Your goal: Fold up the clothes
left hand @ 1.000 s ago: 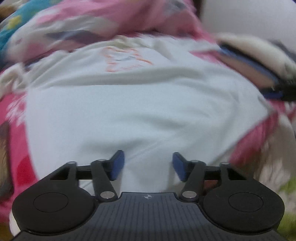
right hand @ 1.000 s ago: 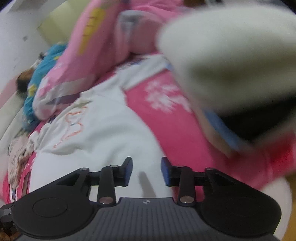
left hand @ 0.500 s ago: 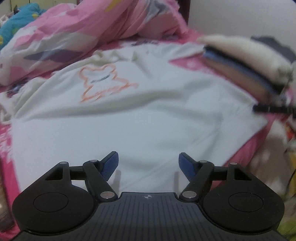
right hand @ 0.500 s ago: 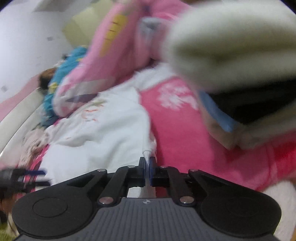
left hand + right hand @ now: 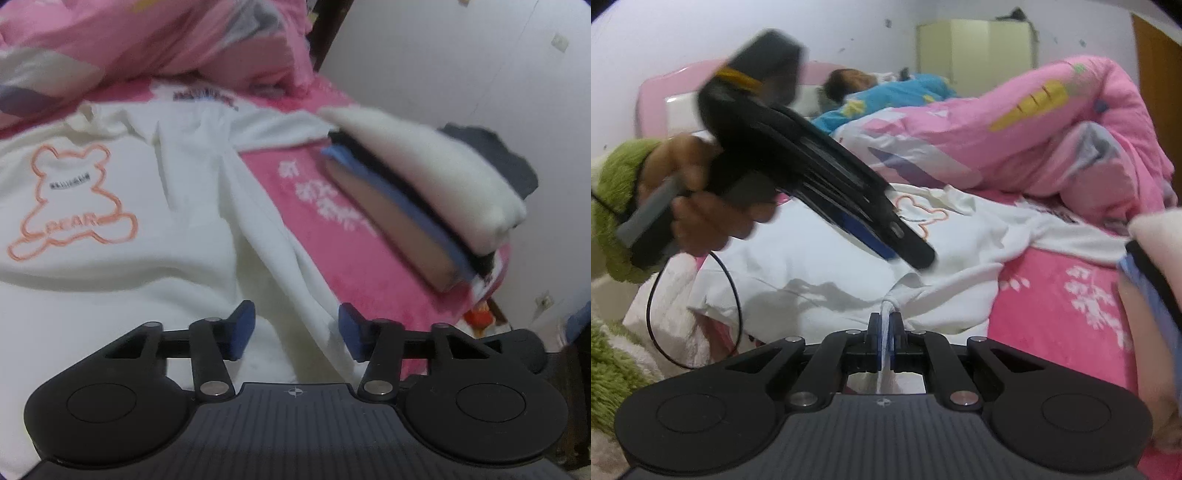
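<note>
Left wrist view: the left gripper (image 5: pixel 293 330) is held with its jaws spread wide and nothing caught between them, the blue pads (image 5: pixel 242 328) poised just above white cloth. The white T-shirt (image 5: pixel 122 236) is laid flat ahead of and beneath the fingers, reaching away to the left; an orange bear outline (image 5: pixel 72 205) with lettering is printed on it ahead and to the left. A fold or edge of the shirt is seen running from the gap between the fingers up and away. A pink blanket with white flower print (image 5: pixel 354 254) is spread ahead and to the right, and on it, further right, a stack of folded clothes (image 5: pixel 424 195) is placed, cream on top with dark, blue and tan layers under. A pink quilt (image 5: pixel 147 40) is heaped at the far side. Right wrist view: the right gripper (image 5: pixel 885 341) is pressed closed on a bunched edge of the white T-shirt (image 5: pixel 827 280), a strip of white cloth being pinched between the pads and drawn taut toward the fingers. The left gripper (image 5: pixel 912 251) is seen ahead and to the left, tilted down over the shirt, held by a hand (image 5: pixel 701 206) in a green fleecy sleeve (image 5: pixel 617 184), a black cable (image 5: pixel 735 295) looping beneath. The pink blanket (image 5: pixel 1052 299) is seen to the right, the pink quilt (image 5: pixel 1015 129) beyond, and a person lying under a blue cover (image 5: pixel 886 96) at the far end.
</note>
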The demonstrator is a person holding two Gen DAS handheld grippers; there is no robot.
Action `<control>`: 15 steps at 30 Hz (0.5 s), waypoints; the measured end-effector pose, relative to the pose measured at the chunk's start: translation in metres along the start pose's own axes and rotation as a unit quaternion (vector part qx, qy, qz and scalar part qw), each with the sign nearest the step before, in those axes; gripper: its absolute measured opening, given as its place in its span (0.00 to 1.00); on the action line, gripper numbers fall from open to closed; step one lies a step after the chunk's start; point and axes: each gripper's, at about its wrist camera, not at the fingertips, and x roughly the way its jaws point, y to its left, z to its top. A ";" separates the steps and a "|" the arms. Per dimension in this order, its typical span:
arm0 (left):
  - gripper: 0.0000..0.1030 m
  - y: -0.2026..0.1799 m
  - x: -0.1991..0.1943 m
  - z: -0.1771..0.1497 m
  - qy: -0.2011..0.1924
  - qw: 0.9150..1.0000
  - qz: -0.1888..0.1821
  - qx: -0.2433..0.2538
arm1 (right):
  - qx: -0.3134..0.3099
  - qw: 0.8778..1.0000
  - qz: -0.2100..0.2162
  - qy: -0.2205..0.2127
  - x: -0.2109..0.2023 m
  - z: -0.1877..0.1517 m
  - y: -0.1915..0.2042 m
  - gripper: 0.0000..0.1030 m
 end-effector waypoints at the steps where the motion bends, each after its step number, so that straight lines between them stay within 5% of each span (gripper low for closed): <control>1: 0.43 0.001 0.005 -0.001 0.006 1.000 0.001 -0.001 | -0.001 1.000 0.000 0.001 0.001 -0.001 0.001 0.05; 6: 0.16 0.010 0.021 -0.005 0.026 1.000 -0.007 -0.017 | -0.005 1.000 -0.002 0.007 0.004 -0.004 0.003 0.05; 11: 0.13 0.020 0.027 -0.009 0.028 0.999 -0.015 -0.038 | 0.087 0.996 0.017 -0.002 -0.015 -0.002 -0.041 0.20; 15: 0.12 0.029 0.028 -0.014 0.019 0.998 -0.028 -0.052 | 0.222 0.974 0.022 -0.044 -0.021 0.017 -0.099 0.29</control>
